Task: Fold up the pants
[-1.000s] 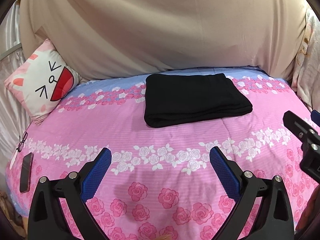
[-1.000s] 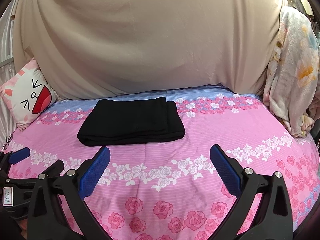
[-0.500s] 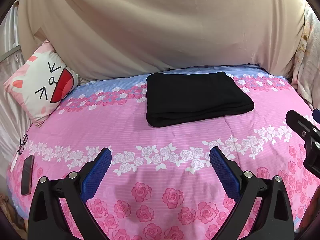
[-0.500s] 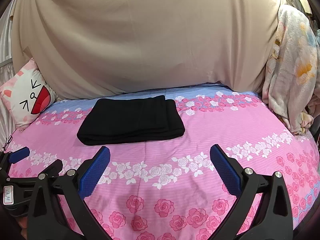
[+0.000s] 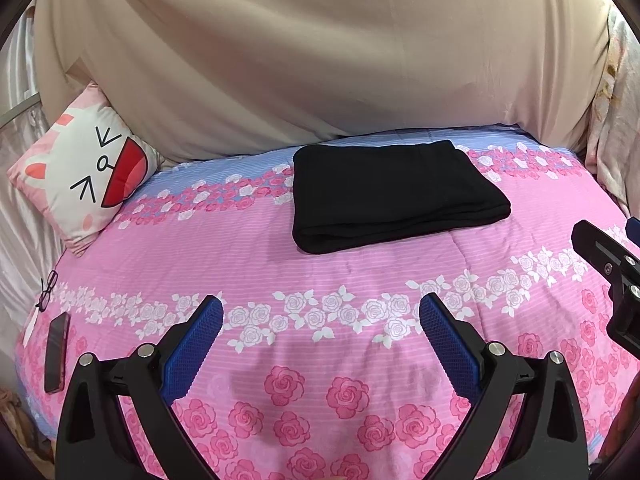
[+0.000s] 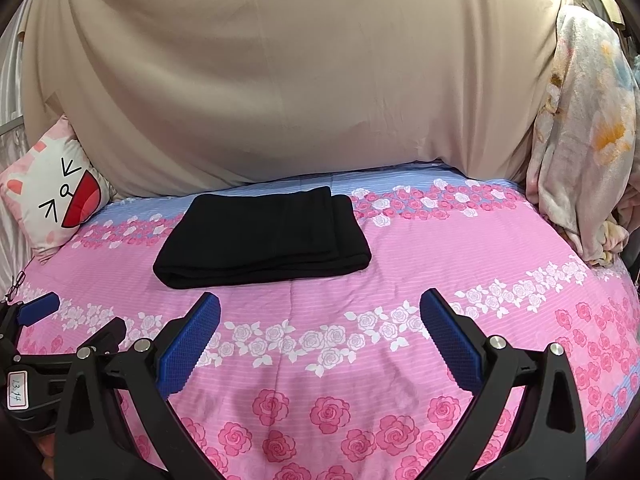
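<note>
Folded black pants [image 5: 394, 194] lay ahead of both hand-held grippers, long axis L-R across the bed [image 5: 240, 264]. Left hand-held gripper [image 5: 320, 344] and right hand-held gripper [image 6: 320, 340] were both spread wide, empty; neither clearly nearer.

Bare bedspread [image 5: 320, 276] lies before folded pants [image 5: 392, 192].

Black pants [image 5: 394, 194] lie folded into a flat, layered rectangle — thick fold facing forward — toward the bed's far side.
</note>
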`<action>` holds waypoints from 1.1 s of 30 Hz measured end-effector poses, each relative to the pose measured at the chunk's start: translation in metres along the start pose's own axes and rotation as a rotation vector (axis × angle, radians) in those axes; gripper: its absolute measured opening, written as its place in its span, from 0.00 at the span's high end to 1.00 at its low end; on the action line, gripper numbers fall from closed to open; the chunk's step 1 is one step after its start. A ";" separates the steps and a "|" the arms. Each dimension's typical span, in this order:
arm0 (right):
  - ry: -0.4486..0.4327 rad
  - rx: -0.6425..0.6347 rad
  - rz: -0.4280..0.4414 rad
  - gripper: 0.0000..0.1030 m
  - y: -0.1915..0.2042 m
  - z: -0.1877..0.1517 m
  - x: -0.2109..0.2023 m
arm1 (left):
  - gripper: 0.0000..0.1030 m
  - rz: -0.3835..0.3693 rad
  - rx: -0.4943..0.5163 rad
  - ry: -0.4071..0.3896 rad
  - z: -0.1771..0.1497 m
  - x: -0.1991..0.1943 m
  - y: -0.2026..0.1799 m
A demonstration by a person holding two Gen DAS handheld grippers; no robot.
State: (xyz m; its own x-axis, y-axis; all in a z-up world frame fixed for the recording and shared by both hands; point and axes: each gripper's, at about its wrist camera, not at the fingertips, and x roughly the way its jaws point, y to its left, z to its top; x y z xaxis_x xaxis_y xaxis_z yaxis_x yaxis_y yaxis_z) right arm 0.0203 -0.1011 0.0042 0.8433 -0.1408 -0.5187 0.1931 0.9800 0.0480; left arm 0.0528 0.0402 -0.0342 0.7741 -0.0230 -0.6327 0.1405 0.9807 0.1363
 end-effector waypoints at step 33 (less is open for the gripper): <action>0.016 0.007 0.000 0.05 0.005 -0.006 0.003 | 0.08 0.025 0.022 -0.028 0.001 -0.001 0.003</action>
State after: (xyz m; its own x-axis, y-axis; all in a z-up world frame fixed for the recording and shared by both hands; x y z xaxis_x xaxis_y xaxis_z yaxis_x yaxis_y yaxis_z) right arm 0.0209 -0.0959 -0.0026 0.8352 -0.1385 -0.5322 0.1965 0.9790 0.0537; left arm 0.0525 0.0430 -0.0326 0.7946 -0.0039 -0.6072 0.1339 0.9765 0.1690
